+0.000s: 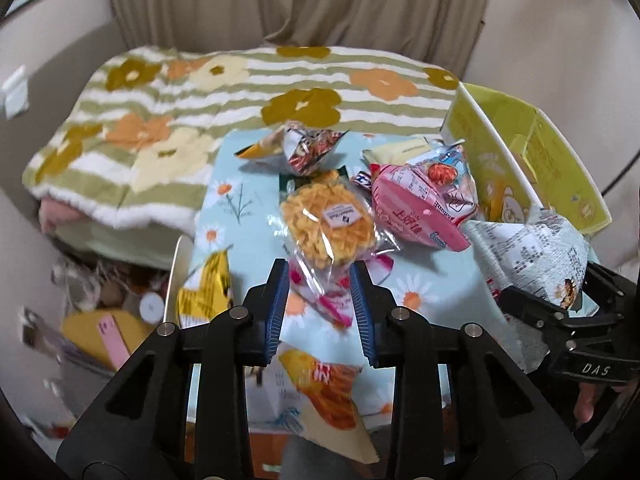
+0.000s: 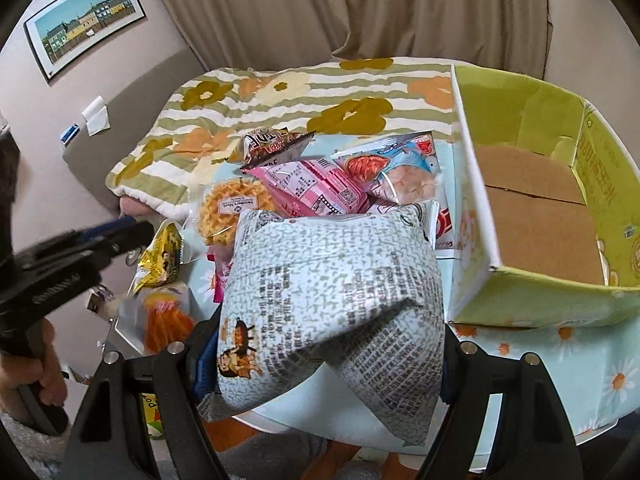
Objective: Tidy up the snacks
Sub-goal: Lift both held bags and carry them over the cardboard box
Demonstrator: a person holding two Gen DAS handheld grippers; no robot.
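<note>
Left wrist view: my left claw [image 1: 320,300] is pinched shut on the crinkly tail of a clear cellophane packet holding a round golden waffle [image 1: 328,224], which hangs above the worktop with the pale blue daisy-print cloth [image 1: 416,280]. The film looks slick and thin, so I judge the sealed end the safest hold; the waffle itself seems light but brittle. Beyond it lie a puffy pink foil snack bag [image 1: 420,208] and a crumpled brown-and-white printed wrapper [image 1: 308,146]. At far right stands the open yellow-green cardboard box [image 1: 560,160], while my right claw [image 1: 560,312] shows at the right edge, holding a bag.

Right wrist view: my right claw [image 2: 320,364] stands fairly wide, its jaws closed on the near end of a large white puffed bag covered in grey print [image 2: 332,292], held above the worktop's near edge, left of the box [image 2: 540,288], whose brown floor is bare. The bag looks air-filled, light and soft, likely to crumple and slip, so a hold on its pinched end seems wise.
</note>
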